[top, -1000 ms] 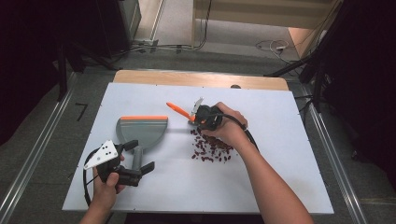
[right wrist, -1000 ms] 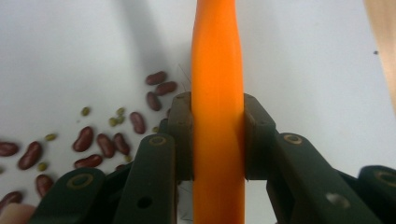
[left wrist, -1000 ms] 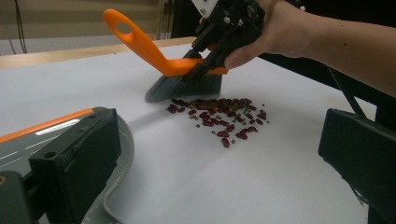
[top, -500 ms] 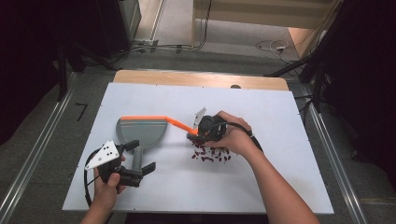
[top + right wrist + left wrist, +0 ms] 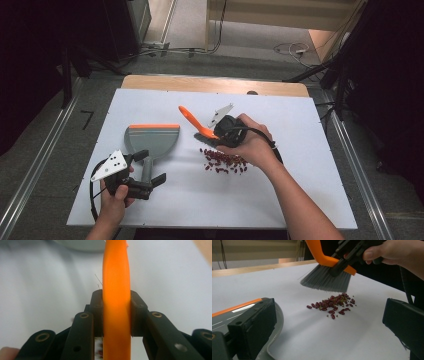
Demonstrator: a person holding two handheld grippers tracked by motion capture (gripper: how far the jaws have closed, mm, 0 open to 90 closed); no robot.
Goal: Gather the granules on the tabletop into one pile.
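A small pile of dark red beans [image 5: 225,161] [image 5: 332,306] lies on the white table [image 5: 300,150]. My right gripper [image 5: 220,131] [image 5: 116,315] is shut on the orange handle of a hand brush [image 5: 192,120] [image 5: 116,277]. The grey bristles [image 5: 324,281] hang just above the far side of the pile. A grey dustpan [image 5: 150,137] with an orange front edge lies left of the beans. My left gripper [image 5: 151,167] [image 5: 329,322] stands open at the pan's handle, its jaws wide apart and facing the beans.
A wooden strip [image 5: 210,84] runs along the table's far edge. Cables lie on the floor [image 5: 290,50] beyond it. Metal rails [image 5: 30,180] flank the table on both sides.
My right gripper dipped the brush towards the beans with its handle pointing at the dustpan, then lifted it. The handle now tilts up to the left. My left gripper stayed in place.
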